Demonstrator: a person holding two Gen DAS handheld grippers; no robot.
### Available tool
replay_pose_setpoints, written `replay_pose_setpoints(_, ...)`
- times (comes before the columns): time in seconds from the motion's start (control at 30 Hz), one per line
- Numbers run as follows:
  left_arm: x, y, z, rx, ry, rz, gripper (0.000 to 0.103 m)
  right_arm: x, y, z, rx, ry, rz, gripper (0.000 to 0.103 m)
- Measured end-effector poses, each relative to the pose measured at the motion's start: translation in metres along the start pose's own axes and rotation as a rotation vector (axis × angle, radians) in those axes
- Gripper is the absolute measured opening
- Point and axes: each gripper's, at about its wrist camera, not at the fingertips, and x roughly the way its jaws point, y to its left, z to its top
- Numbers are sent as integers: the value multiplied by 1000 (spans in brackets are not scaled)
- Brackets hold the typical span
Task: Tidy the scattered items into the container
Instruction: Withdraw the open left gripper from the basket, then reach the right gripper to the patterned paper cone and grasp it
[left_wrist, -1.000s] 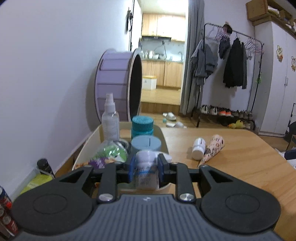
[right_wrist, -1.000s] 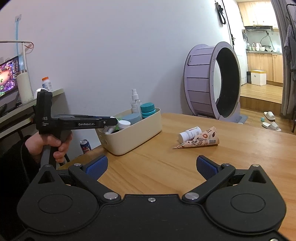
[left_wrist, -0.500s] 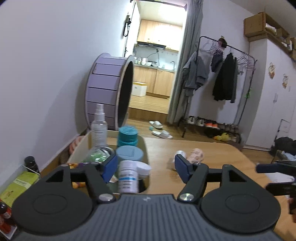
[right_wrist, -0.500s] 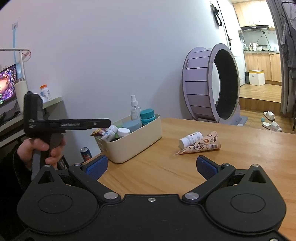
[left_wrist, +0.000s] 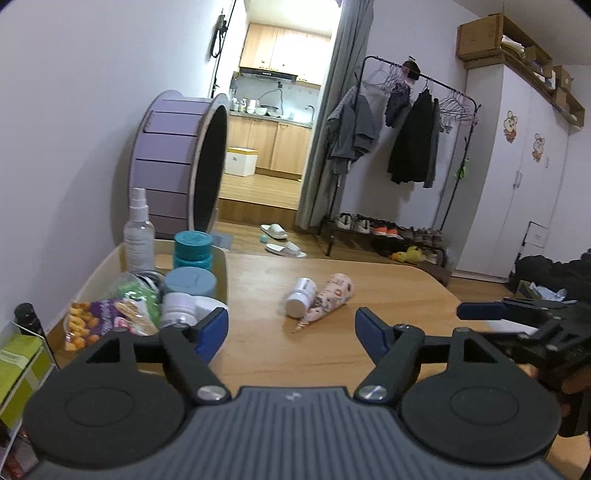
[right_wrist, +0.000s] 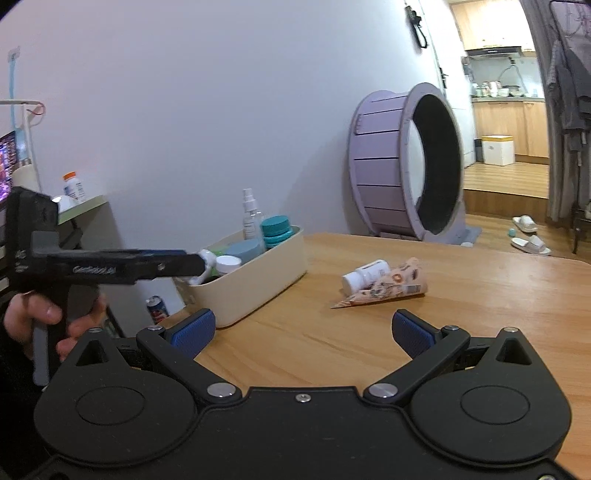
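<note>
Left gripper (left_wrist: 291, 330): blue pads spread wide, nothing between them; held level just beside the near end of the cream container (left_wrist: 221, 273). A hand (right_wrist: 35, 317) grips its handle from below. Right gripper (right_wrist: 301, 332): also wide apart and empty, low over the wooden table (right_wrist: 480, 295). White bottle (right_wrist: 364, 275) and patterned cone packet (right_wrist: 391, 288) lie touching, well apart from the container. White pill bottle (left_wrist: 177, 308) rests inside it.

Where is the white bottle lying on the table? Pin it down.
The white bottle lies on its side on the wooden table, to the right of the cream container in the right wrist view, touching the patterned cone-shaped packet.
</note>
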Motion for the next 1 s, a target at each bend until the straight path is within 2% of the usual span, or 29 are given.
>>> replay_pose_setpoints(0.43,10,-11,-6,-14,24,-89,76,-2,-30,0,56,-23,-164,103)
replay_pose_setpoints(0.83,17,-4,-1,-69,0,-91,76,49,-69,11,245,21,-155,103)
replay_pose_setpoints(1.0,15,-3,1,-75,-15,-81,76,84,-81,20,325,52,-166,103)
